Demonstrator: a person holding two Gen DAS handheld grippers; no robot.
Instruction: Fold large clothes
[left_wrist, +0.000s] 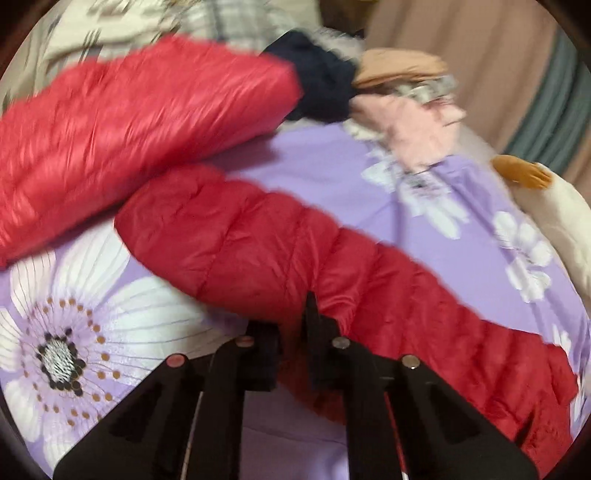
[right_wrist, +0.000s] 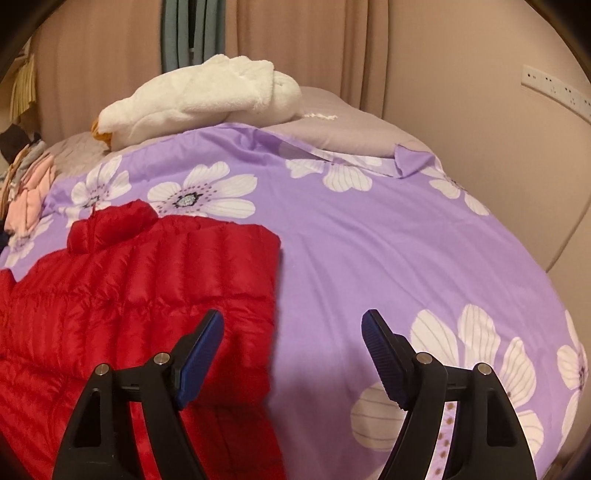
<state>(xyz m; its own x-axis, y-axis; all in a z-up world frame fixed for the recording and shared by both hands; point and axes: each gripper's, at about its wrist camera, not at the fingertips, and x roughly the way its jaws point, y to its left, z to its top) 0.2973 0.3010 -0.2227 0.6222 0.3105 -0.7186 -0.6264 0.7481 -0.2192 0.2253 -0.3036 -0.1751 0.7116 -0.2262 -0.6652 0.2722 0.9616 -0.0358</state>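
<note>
The red down jacket (right_wrist: 140, 280) lies flat on the purple flowered bedspread (right_wrist: 369, 240), collar toward the far edge where the white plush toy (right_wrist: 199, 99) rests. One sleeve (left_wrist: 332, 280) stretches its long axis diagonally across the left wrist view, and the left gripper (left_wrist: 295, 332) is clenched on it at mid-length, red fabric bunched between the jaws. The right gripper (right_wrist: 291, 354) hangs released, jaws wide, over the jacket's right side edge, nothing between them. The sleeve probably folds inward over the body, so the left hand leads.
</note>
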